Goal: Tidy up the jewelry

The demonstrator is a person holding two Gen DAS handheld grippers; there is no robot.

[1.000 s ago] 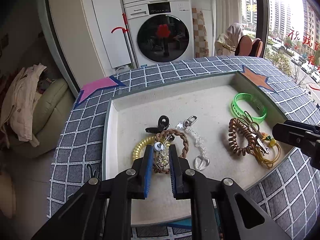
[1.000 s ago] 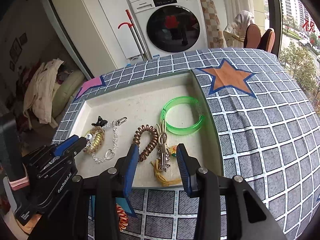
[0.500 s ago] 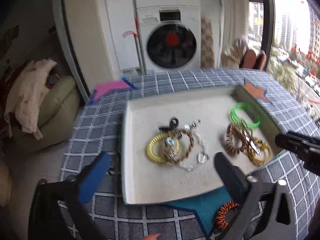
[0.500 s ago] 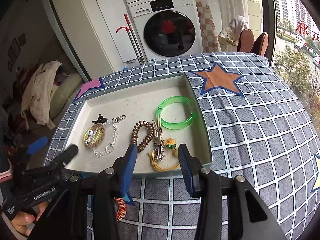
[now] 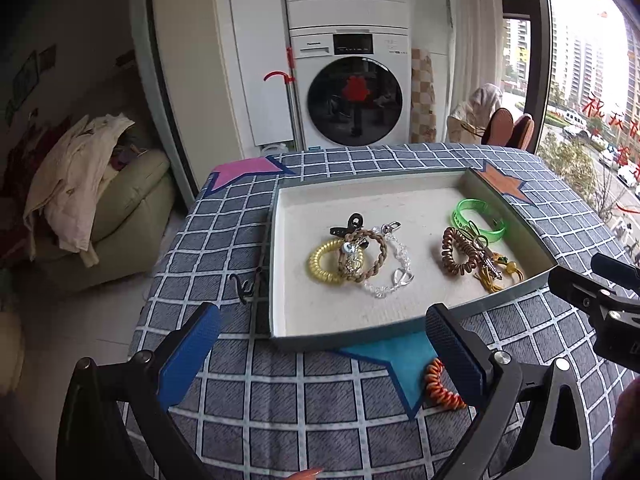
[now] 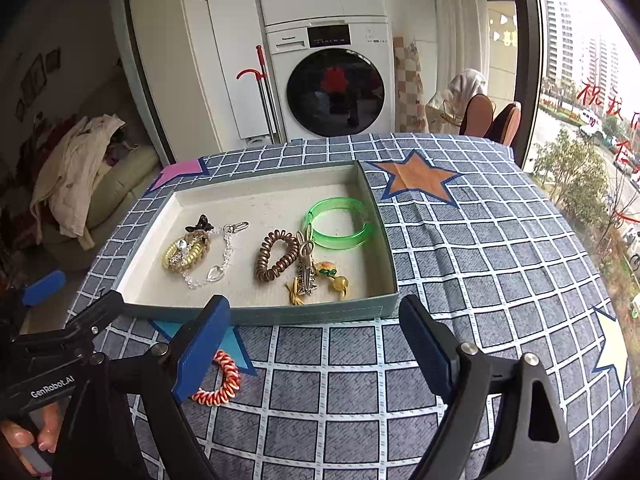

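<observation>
Reading "GenRobot.AI" on wide, empty left claw (image 6: 72, 296); right claw (image 6: 310, 344) opening, empty

White washing machine (image 5: 354, 100) behind — sofa (image 5: 120, 208) left, bright window (image 5: 588, 80) right

We see our left gripper (image 5: 320, 344) spread wide over the checked tablecloth (image 5: 224, 216), nothing between its blue pads (image 5: 188, 350). Beyond it the tray (image 5: 276, 272) holds a yellow coil (image 5: 320, 266), a braided bracelet (image 5: 368, 256) overlapping it, a clear bead chain (image 5: 394, 276), a brown coil (image 5: 456, 254) and a green bangle (image 5: 478, 218). An orange coil (image 5: 438, 386) lies on the cloth just beside the right pad, outside the tray. Our right gripper (image 5: 600, 296) enters at the right edge
</observation>
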